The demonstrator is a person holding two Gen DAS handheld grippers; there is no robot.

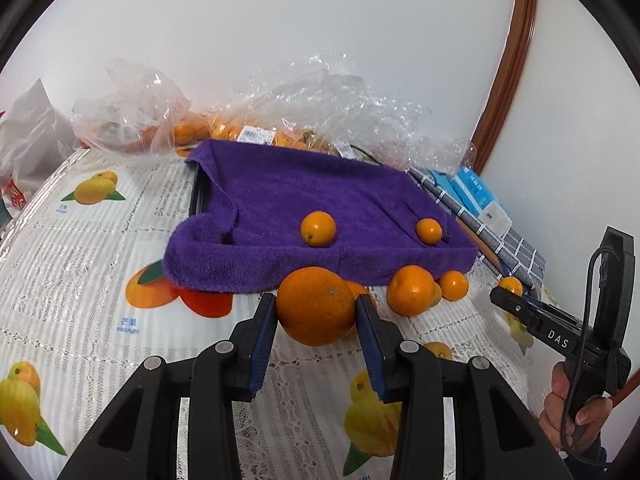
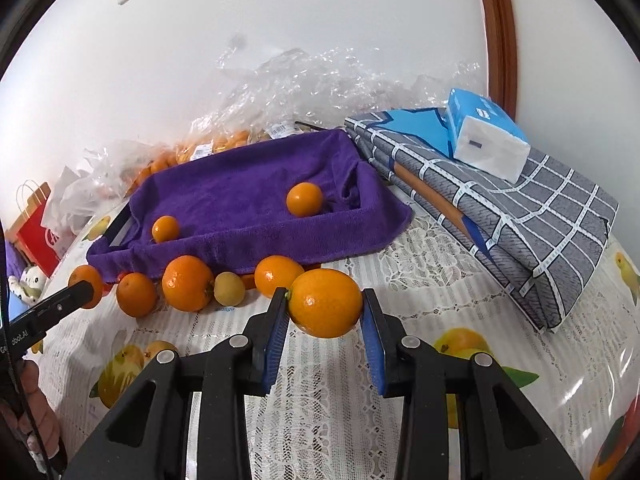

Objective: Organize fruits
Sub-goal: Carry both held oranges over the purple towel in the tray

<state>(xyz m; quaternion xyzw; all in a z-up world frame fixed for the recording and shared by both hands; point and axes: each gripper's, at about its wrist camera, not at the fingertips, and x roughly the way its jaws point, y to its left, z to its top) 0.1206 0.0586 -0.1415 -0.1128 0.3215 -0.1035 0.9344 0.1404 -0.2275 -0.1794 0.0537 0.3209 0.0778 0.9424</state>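
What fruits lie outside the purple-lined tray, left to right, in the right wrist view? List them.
far-left orange → second orange → bigger orange → small pale fruit → fifth orange → held orange, clamped in the right gripper.

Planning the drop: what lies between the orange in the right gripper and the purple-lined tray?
In the right wrist view, one loose orange lies between the held orange and the tray's near wall; otherwise only lace tablecloth.
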